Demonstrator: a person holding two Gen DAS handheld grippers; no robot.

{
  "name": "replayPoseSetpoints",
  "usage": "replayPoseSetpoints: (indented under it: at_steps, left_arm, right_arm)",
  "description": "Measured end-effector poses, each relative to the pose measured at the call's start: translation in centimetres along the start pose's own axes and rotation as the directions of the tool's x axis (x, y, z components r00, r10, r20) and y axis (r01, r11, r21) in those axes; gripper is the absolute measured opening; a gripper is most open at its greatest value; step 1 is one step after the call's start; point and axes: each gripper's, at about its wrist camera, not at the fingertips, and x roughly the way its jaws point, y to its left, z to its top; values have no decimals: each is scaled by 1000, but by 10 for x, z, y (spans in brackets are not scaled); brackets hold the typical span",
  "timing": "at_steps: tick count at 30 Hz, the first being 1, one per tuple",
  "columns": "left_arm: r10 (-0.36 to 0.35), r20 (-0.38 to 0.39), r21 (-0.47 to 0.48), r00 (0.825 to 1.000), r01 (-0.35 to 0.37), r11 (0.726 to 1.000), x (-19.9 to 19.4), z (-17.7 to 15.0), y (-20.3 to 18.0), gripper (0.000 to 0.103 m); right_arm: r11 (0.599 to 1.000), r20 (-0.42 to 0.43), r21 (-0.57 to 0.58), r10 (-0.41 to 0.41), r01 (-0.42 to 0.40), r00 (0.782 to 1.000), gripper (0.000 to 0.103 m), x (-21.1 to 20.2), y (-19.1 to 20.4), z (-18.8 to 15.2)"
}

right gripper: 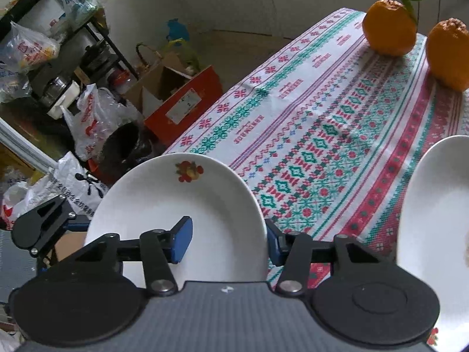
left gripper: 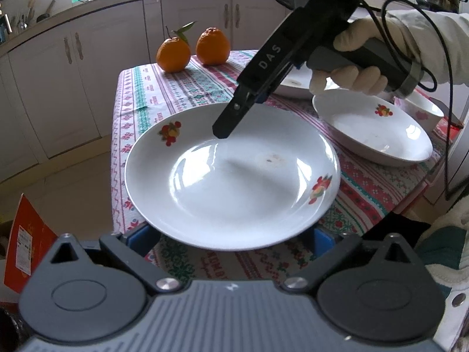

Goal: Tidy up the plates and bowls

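Observation:
A white plate with fruit decals lies at the table's near left corner, and part of it juts past the cloth's edge. My right gripper is shut on the plate: one blue pad presses inside the rim, the other outside it. From the left wrist view, the right gripper comes down onto the far rim, held by a gloved hand. My left gripper stands open, with its blue pads wide apart under the plate's near edge. Whether they touch it is unclear.
A second decorated plate sits to the right, with another plate and a pink-patterned bowl behind it. Two oranges stand at the table's far end. Bags and a red box crowd the floor left of the table.

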Motion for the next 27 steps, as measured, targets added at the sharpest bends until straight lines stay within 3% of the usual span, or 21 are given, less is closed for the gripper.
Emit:
replayPoseSetpoints:
  at_steps: [27]
  left_arm:
    - [-13,-12,17,1000,13,1000,13,18,11,101]
  right_arm:
    - [1000,36,13,-9,9,999,59,-5,-10,14]
